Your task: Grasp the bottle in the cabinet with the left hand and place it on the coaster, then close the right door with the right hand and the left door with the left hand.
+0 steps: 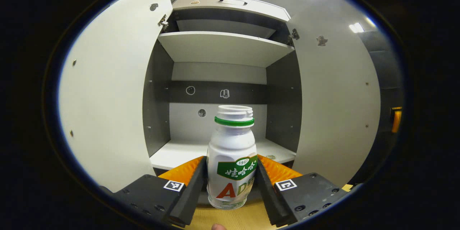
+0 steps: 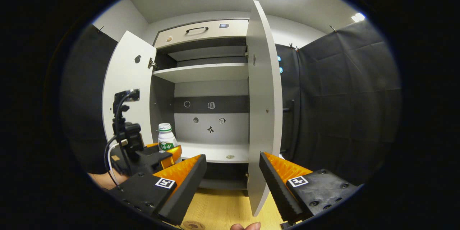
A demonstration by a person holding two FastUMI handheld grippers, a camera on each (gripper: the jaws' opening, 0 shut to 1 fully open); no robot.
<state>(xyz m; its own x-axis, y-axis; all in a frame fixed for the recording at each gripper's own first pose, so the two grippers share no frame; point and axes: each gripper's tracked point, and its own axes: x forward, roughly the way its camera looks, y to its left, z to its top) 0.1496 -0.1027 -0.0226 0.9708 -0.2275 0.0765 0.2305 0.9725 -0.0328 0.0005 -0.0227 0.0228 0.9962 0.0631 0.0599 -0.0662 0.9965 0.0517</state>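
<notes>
cabinet (image 1: pixel 219 48) open; bottle (image 1: pixel 232 158) gripped.

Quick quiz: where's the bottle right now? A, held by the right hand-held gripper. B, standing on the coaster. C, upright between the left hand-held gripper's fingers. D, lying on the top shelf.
C: the bottle stands upright between the left hand-held gripper fingers, both pressing its sides, in front of the open cabinet.
</notes>
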